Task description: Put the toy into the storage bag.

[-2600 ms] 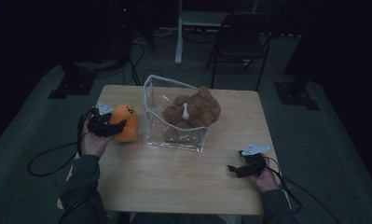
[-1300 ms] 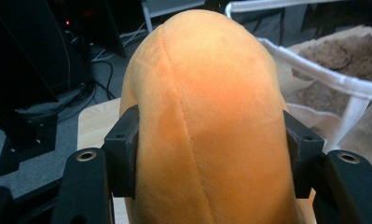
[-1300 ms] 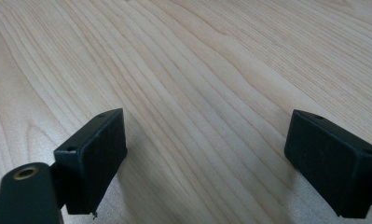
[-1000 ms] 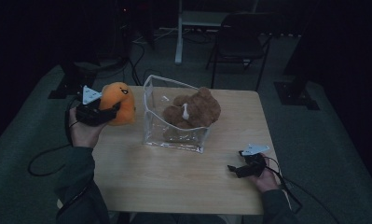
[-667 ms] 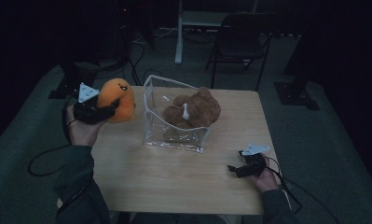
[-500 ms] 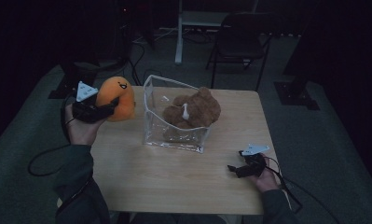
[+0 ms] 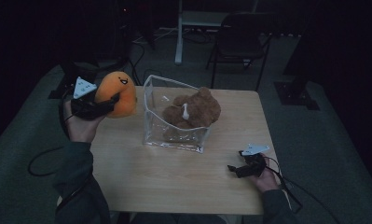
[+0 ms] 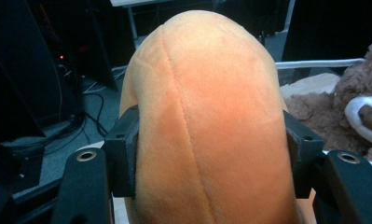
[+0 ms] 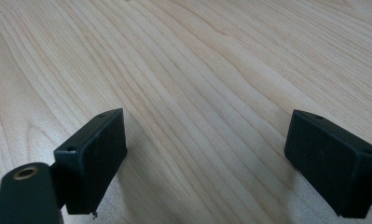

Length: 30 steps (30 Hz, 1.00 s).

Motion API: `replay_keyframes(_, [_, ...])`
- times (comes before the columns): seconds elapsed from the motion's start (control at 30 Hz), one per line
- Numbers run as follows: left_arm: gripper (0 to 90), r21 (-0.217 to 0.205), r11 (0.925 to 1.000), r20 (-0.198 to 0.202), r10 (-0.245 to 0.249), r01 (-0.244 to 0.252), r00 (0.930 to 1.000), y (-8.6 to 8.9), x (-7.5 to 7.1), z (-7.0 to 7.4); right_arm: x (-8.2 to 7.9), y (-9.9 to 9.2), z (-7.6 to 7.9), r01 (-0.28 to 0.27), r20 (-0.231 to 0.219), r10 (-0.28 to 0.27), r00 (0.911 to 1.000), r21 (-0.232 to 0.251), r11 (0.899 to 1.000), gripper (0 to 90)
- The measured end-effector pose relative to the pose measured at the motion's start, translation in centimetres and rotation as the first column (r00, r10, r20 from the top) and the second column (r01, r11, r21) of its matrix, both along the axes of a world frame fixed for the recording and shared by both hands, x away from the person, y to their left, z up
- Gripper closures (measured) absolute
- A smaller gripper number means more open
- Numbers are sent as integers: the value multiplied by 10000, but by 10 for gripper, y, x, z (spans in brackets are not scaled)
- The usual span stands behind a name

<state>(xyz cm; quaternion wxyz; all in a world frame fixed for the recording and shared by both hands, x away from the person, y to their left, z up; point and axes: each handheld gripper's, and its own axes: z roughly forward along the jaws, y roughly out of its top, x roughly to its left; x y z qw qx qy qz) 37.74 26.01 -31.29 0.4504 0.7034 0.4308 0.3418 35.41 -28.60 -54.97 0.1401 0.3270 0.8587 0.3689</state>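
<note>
An orange plush toy (image 7: 117,92) with a small stitched face hangs in the air over the table's left edge, left of a clear plastic bin (image 7: 174,135). My left gripper (image 7: 110,100) is shut on it; in the left gripper view both black pads (image 8: 123,156) press into the orange plush toy (image 8: 207,126). A brown teddy bear (image 7: 195,109) lies inside the bin, and the brown teddy bear (image 8: 356,102) also shows at the right of the left gripper view. My right gripper (image 7: 233,169) rests low on the table at the front right, its jaws wide apart over bare wood (image 9: 207,121), holding nothing.
The wooden table (image 7: 141,182) has free surface in front of the bin. A dark folding chair (image 7: 242,37) and a white stand (image 7: 180,32) are on the floor behind the table. Cables (image 7: 41,158) trail on the floor at the left.
My left gripper has lifted the orange plush off the table and carried it up and slightly back, turning its face upward. The right gripper has not moved.
</note>
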Motion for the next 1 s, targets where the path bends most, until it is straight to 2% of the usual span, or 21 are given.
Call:
replay_keyframes(0.57, [376,-147,9992,350,-378,384,9987,-7,0,15,0,0,0,-4,-5,4,10000,-8,10000,121])
replay_keyframes(1.0, [376,-123,9963,625,-840,849,9945,-17,2,24,0,0,0,-3,-7,3,10000,-8,10000,121])
